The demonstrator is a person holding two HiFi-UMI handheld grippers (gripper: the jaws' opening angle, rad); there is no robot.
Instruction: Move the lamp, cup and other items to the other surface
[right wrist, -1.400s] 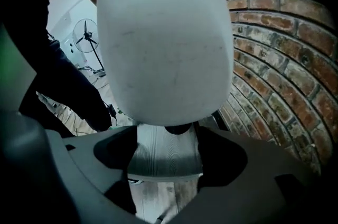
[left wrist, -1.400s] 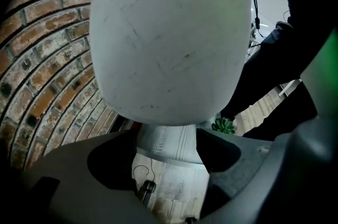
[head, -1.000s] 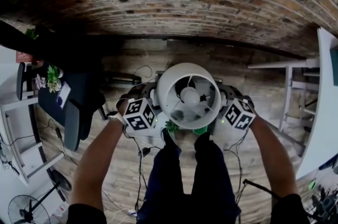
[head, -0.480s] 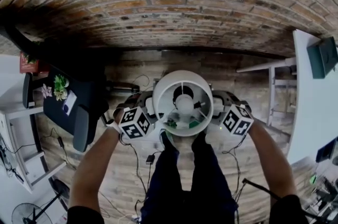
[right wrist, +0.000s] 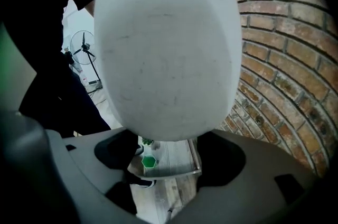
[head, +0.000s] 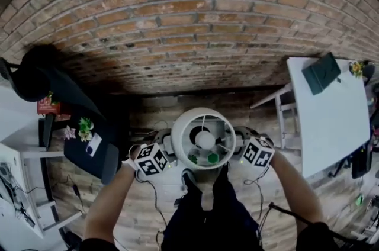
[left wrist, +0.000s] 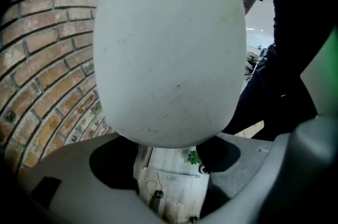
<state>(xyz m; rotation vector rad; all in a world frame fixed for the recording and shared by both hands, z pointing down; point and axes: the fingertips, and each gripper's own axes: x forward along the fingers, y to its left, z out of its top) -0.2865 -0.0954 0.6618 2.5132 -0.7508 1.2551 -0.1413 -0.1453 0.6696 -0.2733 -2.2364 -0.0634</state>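
A white lamp (head: pixel 204 140) with a round shade hangs between my two grippers in the head view, its bulb showing from above. The left gripper (head: pixel 167 152) presses on the shade's left side and the right gripper (head: pixel 238 149) on its right side. The lamp (left wrist: pixel 169 48) fills the left gripper view and the lamp (right wrist: pixel 166 43) fills the right one; the shade hides the fingertips. Below lies a wooden tray (right wrist: pixel 179 160) with a green cup (right wrist: pixel 149 161) and a tiny green plant (left wrist: pixel 194 157). Through the shade I see the cup (head: pixel 212 158).
A brick wall (head: pixel 189 19) stands ahead. A white table (head: pixel 331 119) at the right bears a dark green book (head: pixel 321 72) and a small plant (head: pixel 356 68). A dark desk (head: pixel 89 146) stands at the left. Cables lie on the wooden floor; the person's legs (head: pixel 207 214) are below.
The view has tilted up, showing more wall and the white table at the right. The lamp and both grippers sit lower and smaller in the picture, still together.
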